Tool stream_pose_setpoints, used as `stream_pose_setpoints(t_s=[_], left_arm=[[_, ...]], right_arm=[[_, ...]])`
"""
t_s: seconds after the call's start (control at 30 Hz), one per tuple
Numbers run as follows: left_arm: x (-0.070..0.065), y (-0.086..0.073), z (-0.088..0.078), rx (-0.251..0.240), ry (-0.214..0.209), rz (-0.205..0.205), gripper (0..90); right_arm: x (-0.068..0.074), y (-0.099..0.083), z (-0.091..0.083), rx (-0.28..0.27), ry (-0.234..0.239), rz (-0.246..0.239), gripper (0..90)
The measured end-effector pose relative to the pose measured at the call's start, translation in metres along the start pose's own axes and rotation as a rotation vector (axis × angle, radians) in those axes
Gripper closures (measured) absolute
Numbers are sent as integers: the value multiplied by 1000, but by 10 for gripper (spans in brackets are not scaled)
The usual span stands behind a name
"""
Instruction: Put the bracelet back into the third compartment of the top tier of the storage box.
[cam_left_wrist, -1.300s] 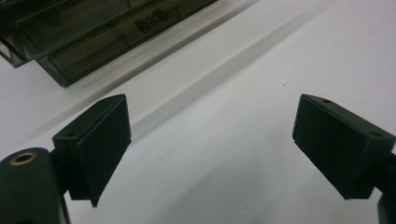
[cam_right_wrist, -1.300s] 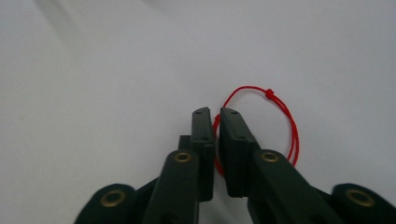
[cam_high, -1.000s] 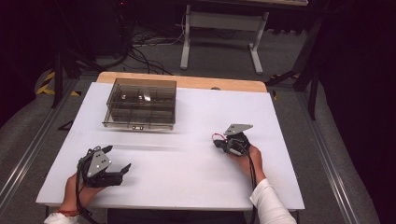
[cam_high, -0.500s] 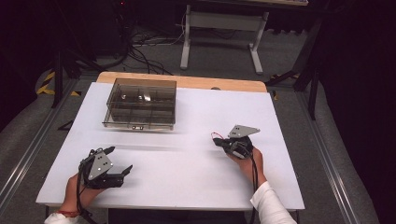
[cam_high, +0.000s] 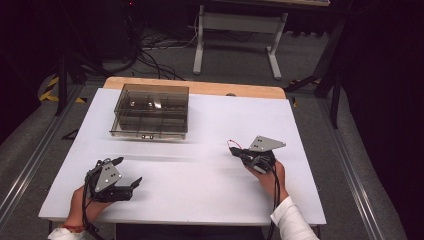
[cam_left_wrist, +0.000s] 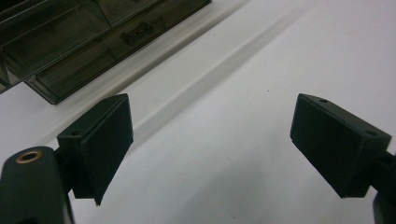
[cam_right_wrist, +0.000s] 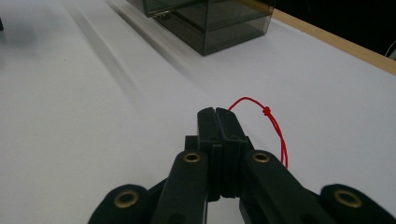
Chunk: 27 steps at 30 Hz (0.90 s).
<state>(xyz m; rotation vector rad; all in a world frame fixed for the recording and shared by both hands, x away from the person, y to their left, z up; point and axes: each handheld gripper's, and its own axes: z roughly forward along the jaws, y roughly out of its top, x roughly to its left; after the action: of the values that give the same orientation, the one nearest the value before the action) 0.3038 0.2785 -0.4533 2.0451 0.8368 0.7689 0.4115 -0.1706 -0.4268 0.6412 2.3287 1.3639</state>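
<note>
Since earlier frame my right tool (cam_high: 235, 151) drifted right and lifted, jaws together on red string (cam_right_wrist: 275, 128), probably pinched. Left tool (cam_high: 129, 172) lower left, jaws apart, idle. Compartment box (cam_high: 150, 112) upper left on worktop (cam_high: 210, 190); string not yet delivered.

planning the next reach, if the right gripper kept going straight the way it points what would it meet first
Probably the smoky compartment box; the right gripper, shut on a red string, aims near its corner over bare white table. Depth is unclear.
</note>
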Motion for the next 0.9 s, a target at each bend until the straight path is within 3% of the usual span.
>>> stream_pose_setpoints(t_s=[0.53,0.9], left_arm=[[0,0,2,4,-1,-3,139],[1,0,3,5,5,-5,135]], right_arm=[[2,5,-9,-63,-10,-10,900],[-1,19,-13,-106,-13,-26,900]])
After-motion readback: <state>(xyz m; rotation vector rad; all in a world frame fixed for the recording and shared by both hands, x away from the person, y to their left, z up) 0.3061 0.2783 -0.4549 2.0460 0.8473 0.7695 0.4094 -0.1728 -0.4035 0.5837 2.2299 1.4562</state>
